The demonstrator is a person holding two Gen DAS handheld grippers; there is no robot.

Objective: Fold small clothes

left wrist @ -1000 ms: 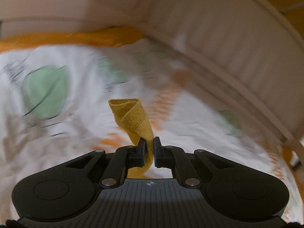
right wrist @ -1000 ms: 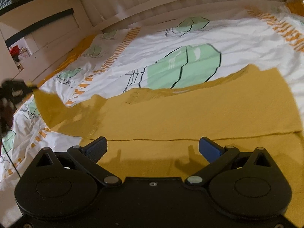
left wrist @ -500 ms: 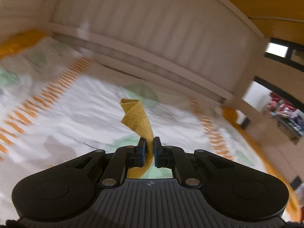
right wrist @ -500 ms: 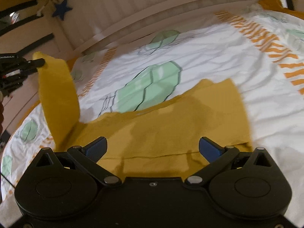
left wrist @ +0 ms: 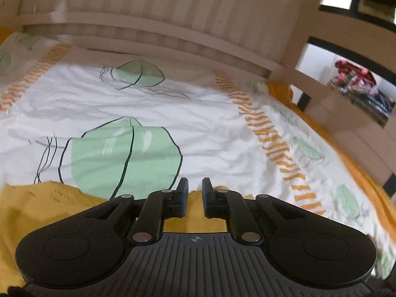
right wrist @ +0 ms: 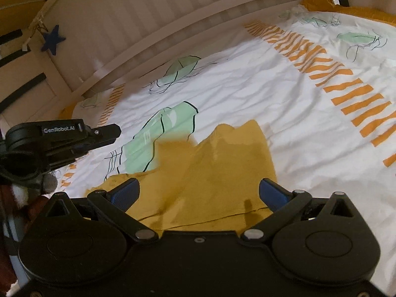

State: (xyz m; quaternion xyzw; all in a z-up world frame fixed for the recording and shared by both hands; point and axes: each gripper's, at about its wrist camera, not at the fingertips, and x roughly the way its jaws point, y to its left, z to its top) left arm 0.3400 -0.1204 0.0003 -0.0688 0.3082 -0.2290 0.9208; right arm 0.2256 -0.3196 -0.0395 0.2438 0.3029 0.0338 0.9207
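A mustard-yellow knit garment point(right wrist: 217, 170) lies on the white bedsheet point(right wrist: 247, 99), folded partly over itself, its far edge blurred. My right gripper point(right wrist: 198, 191) hovers over the garment's near part, open wide, with nothing between its blue pads point(right wrist: 125, 193). My left gripper point(right wrist: 115, 133) hangs in the air at the left of the right wrist view, clear of the cloth. In the left wrist view the left gripper point(left wrist: 195, 190) has its jaws opening, a narrow gap between them and nothing in it. The yellow garment point(left wrist: 37, 210) lies beneath and to the left of it.
The sheet carries green jellyfish prints point(left wrist: 123, 153) and orange striped bands point(right wrist: 334, 74). A pale slatted bed rail point(left wrist: 160, 12) runs along the far side, with a blue star point(right wrist: 50, 40) hanging on it. A shelf with clutter point(left wrist: 358, 86) stands beyond the bed's right end.
My left gripper swung across with a corner of the yellow garment pinched in it, then let go; the flap now lies on the garment. The right gripper stayed open and shifted slightly.
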